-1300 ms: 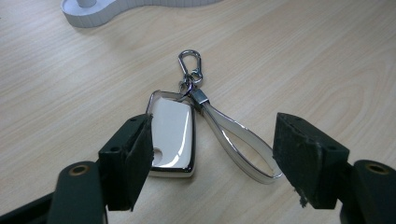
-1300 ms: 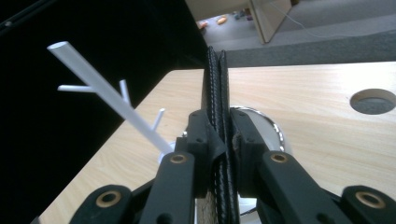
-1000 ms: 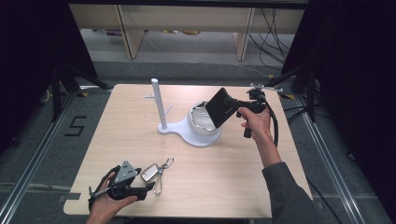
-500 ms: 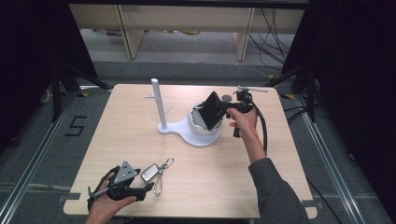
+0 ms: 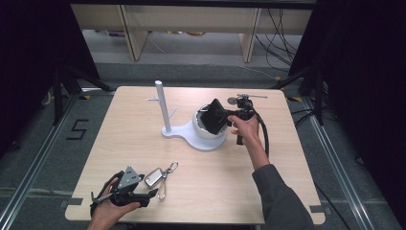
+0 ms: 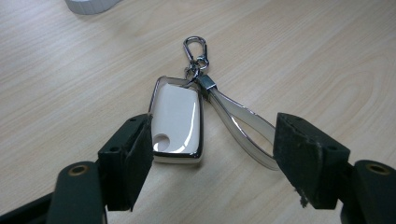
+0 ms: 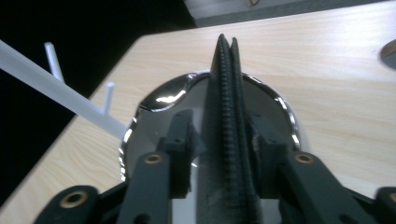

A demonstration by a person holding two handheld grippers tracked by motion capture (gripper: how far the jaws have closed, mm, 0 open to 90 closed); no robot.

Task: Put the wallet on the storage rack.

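Observation:
A black zipped wallet (image 5: 214, 117) stands on edge in a shiny metal bowl (image 5: 198, 125) on a white stand (image 5: 206, 143). My right gripper (image 5: 225, 115) reaches over the bowl from the right. Its jaws have just been opening, and the wallet (image 7: 228, 116) stands between them with a thin gap at one pad (image 7: 187, 140). At the table's front left, my left gripper (image 5: 155, 192) lies open and low. Between its jaws lie a white key fob (image 6: 176, 119) and its grey strap loop (image 6: 247, 128), flat on the wood. The pads do not squeeze them.
A white post (image 5: 163, 108) with short pegs rises from the stand, left of the bowl. A silver carabiner (image 6: 194, 46) tops the key fob. A small metal tool (image 5: 246, 97) lies at the table's far right. Dark floor and rails surround the wooden table (image 5: 287, 158).
My right hand has come down and leftward, setting the wallet into the bowl, and its jaws have loosened around it. The left hand and the key fob have stayed put.

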